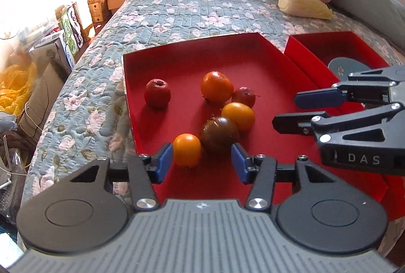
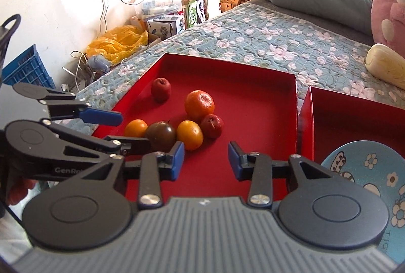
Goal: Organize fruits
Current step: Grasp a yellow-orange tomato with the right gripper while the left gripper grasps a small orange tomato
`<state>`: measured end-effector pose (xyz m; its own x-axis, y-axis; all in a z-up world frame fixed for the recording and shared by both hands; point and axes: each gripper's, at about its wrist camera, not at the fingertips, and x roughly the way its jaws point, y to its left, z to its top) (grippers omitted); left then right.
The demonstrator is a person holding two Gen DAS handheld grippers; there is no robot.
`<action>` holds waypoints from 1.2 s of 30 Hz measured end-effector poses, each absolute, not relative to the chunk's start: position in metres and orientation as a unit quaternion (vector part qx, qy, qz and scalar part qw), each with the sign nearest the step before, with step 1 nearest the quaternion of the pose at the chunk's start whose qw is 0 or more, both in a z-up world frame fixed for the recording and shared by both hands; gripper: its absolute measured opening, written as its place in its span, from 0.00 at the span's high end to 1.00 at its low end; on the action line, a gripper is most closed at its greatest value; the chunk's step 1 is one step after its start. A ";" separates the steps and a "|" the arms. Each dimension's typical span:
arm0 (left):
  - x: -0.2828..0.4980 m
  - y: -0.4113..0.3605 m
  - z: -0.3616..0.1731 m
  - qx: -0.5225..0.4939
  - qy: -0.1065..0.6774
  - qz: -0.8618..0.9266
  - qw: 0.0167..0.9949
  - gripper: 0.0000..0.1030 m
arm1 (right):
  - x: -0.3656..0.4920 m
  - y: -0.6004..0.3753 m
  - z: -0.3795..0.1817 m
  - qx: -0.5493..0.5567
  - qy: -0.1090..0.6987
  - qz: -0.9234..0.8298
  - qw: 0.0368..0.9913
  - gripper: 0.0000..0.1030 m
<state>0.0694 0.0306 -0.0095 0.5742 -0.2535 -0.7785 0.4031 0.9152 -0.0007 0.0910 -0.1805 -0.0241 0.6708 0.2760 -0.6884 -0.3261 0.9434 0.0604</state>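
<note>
Six fruits lay in the large red tray [image 1: 141, 85] on the bed [image 1: 177, 12], five of them bunched near its middle and one red fruit [image 1: 157, 93] apart toward the far left corner. The left gripper [image 1: 202, 162] hovered low at the tray's near edge with its fingers spread wide and holding nothing. The nearest orange fruit [image 1: 187, 150] sat just ahead of them, close beside the left finger pad rather than centred in the gap, with the dark brown-green tomato [image 1: 219, 133] touching it on the right. The right gripper [image 2: 206, 159] was also wide open and empty, over bare tray floor; the cluster lay ahead and to its left, its closest piece the other orange fruit [image 2: 189, 135]. The second red tray [image 2: 354, 126] with the blue flowered plate [image 2: 367, 171] stood to its right. Judging from this, the left gripper was the nearer one and needed only a slight leftward shift to straddle its fruit without nudging the tomato.
</note>
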 end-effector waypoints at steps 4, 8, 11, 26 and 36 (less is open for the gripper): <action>0.080 0.039 -0.019 0.085 0.442 -0.189 0.872 0.49 | 0.098 -0.173 -0.033 -0.044 0.382 0.168 0.908 0.60; 0.084 0.043 -0.021 0.083 0.441 -0.205 0.870 0.50 | 0.105 -0.166 -0.039 -0.055 0.391 0.174 0.902 0.60; 0.085 0.039 -0.025 0.090 0.446 -0.210 0.865 0.51 | 0.112 -0.162 -0.044 -0.061 0.398 0.176 0.898 0.60; 0.101 0.037 -0.029 0.104 0.433 -0.206 0.872 0.58 | 0.140 -0.153 -0.057 -0.064 0.413 0.179 0.891 0.63; 0.106 0.037 -0.028 0.104 0.426 -0.203 0.876 0.68 | 0.139 -0.156 -0.057 -0.060 0.410 0.172 0.893 0.65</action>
